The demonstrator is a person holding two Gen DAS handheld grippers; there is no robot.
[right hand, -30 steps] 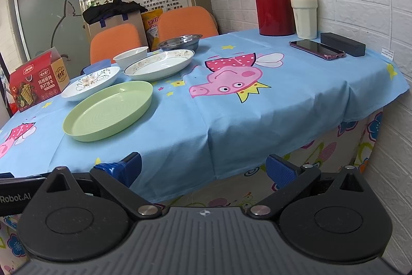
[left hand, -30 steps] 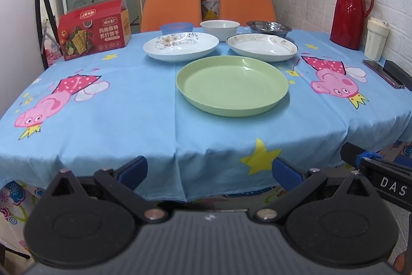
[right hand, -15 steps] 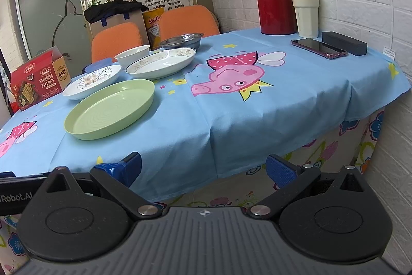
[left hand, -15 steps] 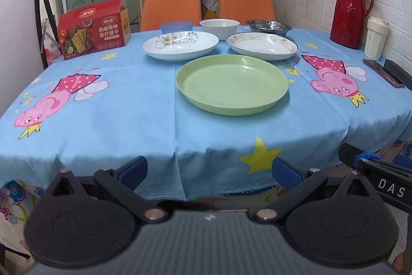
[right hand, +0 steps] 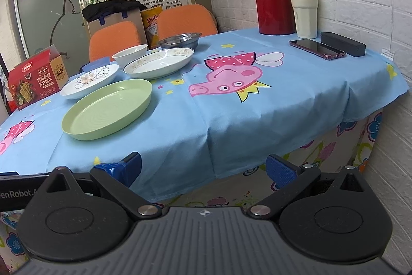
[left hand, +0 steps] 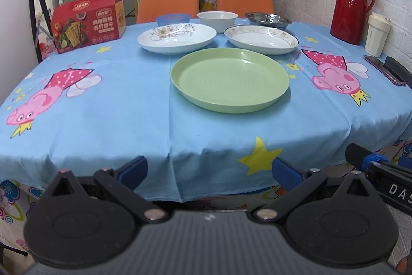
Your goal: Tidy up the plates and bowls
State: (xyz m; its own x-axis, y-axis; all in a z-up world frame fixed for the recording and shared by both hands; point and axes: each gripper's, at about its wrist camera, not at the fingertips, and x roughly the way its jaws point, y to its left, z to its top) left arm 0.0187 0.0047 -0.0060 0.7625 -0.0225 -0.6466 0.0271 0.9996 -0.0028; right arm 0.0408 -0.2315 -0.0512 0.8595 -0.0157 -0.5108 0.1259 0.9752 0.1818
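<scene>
Nothing picked up yet, we're parked at the near edge of the table with both grippers empty.

Going left to right in the left wrist view: the flowered plate (left hand: 177, 37) sits upper middle-left with a blue bowl (left hand: 173, 18) just behind it, the white bowl (left hand: 217, 18) is at top centre, the green plate (left hand: 230, 79) is dead centre and closest to us, then the gold-rimmed plate (left hand: 261, 39) with the steel bowl (left hand: 267, 19) behind it on the right. Our left gripper (left hand: 209, 169) is spread wide at the bottom of the frame, holding nothing, and the right gripper (right hand: 203, 168) is the same. We'd guess the first stacking step comes next: reach forward over the cloth and catch a plate by its thin rim, which probably needs a low, flat approach.
</scene>
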